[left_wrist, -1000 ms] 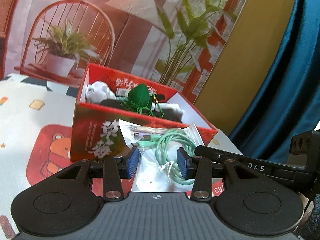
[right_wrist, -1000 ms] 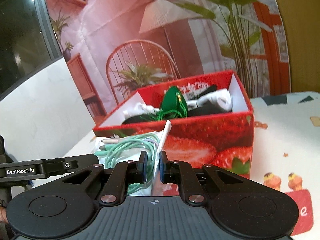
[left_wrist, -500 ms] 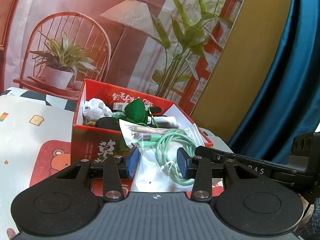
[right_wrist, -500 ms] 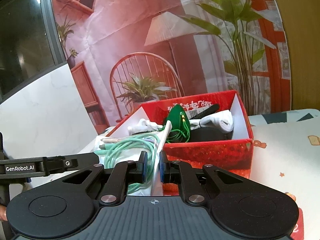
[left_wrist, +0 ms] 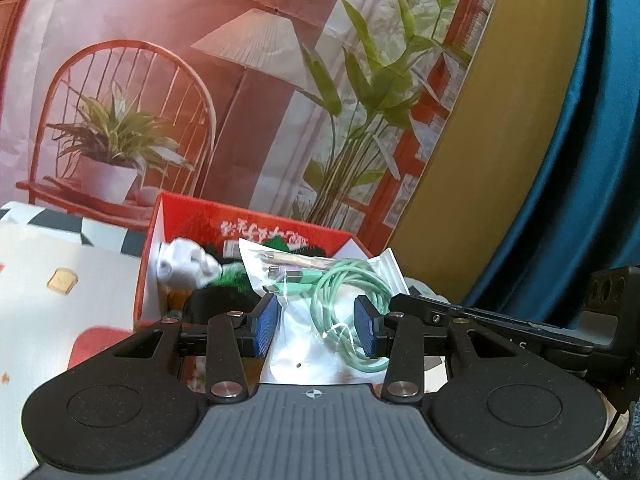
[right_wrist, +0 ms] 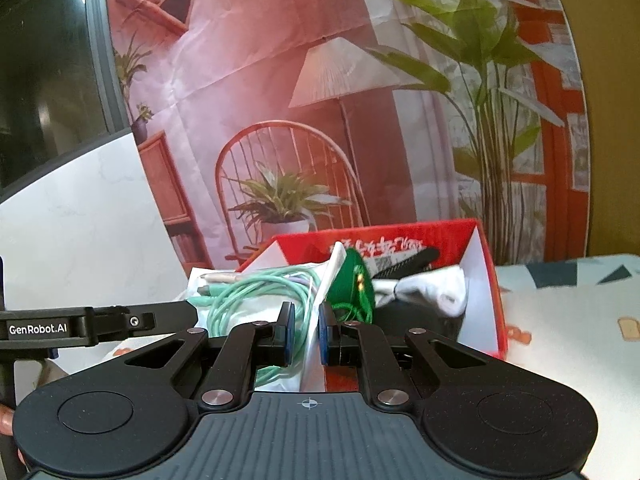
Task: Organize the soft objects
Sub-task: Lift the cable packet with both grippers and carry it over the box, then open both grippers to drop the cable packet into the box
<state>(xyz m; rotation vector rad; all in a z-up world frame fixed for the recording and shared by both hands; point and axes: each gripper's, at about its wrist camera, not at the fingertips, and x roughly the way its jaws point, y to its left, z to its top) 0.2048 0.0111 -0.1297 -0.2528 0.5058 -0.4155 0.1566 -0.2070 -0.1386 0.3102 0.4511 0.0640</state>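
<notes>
A clear plastic bag with a coiled mint-green cable [left_wrist: 336,300] is held between both grippers, above the near edge of a red strawberry box [left_wrist: 192,210]. My left gripper [left_wrist: 316,330] is shut on the bag's two sides, blue pads pressing it. My right gripper [right_wrist: 306,334] is shut on the bag's edge [right_wrist: 316,344], jaws nearly touching. The cable also shows in the right wrist view [right_wrist: 248,296]. The box [right_wrist: 490,280] holds white socks [left_wrist: 180,266], a green pouch [right_wrist: 352,280] and dark items.
The box stands on a table with a cartoon-print cloth [left_wrist: 52,280], also seen in the right wrist view [right_wrist: 580,340]. A printed backdrop with a chair and plants [left_wrist: 132,128] hangs behind. A blue curtain [left_wrist: 580,160] is at the right.
Both grippers have risen with the bag and moved toward the box. The box sits lower in both views and the bag overlaps its opening.
</notes>
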